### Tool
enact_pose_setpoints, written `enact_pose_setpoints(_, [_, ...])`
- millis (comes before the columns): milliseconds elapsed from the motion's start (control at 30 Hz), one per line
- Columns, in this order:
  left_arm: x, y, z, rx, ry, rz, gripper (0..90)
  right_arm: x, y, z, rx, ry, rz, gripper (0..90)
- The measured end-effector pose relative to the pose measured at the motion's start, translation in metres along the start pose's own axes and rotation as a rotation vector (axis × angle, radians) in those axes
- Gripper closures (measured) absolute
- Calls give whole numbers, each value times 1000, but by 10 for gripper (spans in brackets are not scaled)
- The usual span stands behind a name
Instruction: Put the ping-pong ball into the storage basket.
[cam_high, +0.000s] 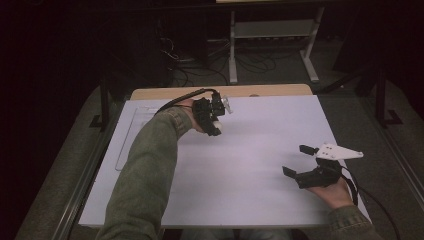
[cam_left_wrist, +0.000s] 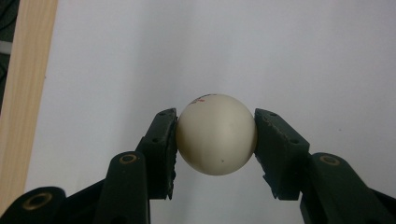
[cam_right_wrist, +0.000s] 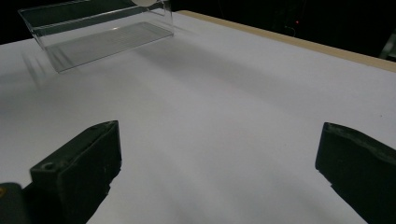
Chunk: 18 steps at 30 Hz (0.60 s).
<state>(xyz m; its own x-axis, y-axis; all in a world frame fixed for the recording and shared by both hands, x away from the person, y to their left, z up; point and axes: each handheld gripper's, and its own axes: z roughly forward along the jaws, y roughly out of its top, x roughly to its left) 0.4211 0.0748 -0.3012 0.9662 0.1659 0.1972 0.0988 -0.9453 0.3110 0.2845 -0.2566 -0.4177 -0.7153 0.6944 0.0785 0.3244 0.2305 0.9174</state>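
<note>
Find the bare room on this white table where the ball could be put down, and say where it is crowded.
The widest free patch of the white table lies between the left gripper, holding the ball, and the open right gripper. The near edge is bare too. The clear tray crowds the left edge.

The high view is looking forward and down from above the person's side onto the white table (cam_high: 250, 150). The left gripper view is pointing steeply down, riding very close over the table top (cam_left_wrist: 116, 56) by its wooden edge. The right gripper view is sitting low, looking across the table (cam_right_wrist: 224, 93) toward the clear box (cam_right_wrist: 100, 35) at the far left edge (cam_high: 129, 135), shared with the high view.
</note>
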Motion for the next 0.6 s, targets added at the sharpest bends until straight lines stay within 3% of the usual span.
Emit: enact_pose_setpoints(600, [-5,-10,-19,11,9,0,508,-1,1,-1,-4,-2,3,0])
